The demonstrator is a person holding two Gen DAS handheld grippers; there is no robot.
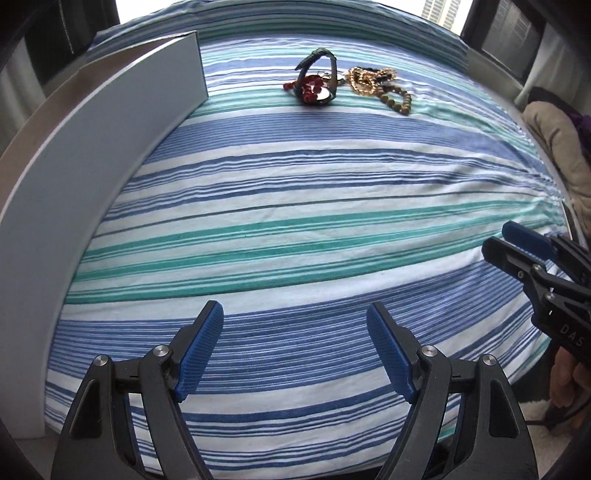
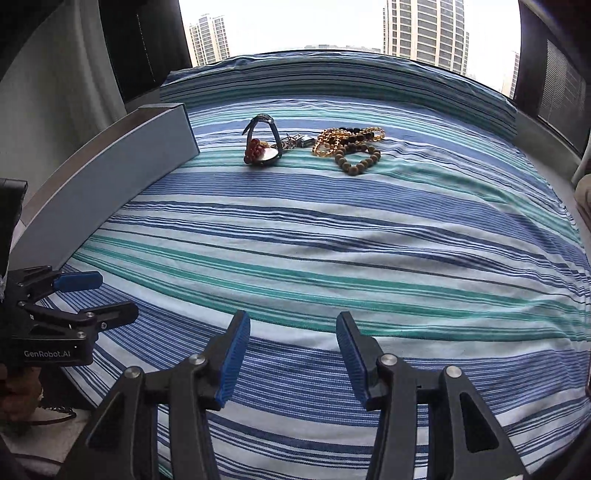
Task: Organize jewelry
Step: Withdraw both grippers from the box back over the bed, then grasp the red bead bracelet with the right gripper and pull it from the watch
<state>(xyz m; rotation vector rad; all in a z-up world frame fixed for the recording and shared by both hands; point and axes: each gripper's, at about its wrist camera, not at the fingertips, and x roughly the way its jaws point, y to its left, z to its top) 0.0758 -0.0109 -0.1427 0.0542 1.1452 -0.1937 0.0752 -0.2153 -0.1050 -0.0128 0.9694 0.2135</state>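
Observation:
A small pile of jewelry lies at the far side of a striped cloth (image 1: 295,206). It holds a wristwatch with a dark strap (image 1: 320,79) (image 2: 263,142), red beads (image 1: 309,85) (image 2: 253,148), a gold chain (image 1: 364,81) (image 2: 328,140), and a brown bead bracelet (image 1: 399,99) (image 2: 357,158). My left gripper (image 1: 295,354) is open and empty over the near edge of the cloth; it also shows in the right wrist view (image 2: 107,295). My right gripper (image 2: 293,356) is open and empty, far from the jewelry; it also shows in the left wrist view (image 1: 506,240).
A long grey box wall (image 1: 110,158) (image 2: 110,173) runs along the left edge of the cloth. A beige cushion (image 1: 557,147) sits at the right. Windows with tall buildings (image 2: 421,29) are behind the table.

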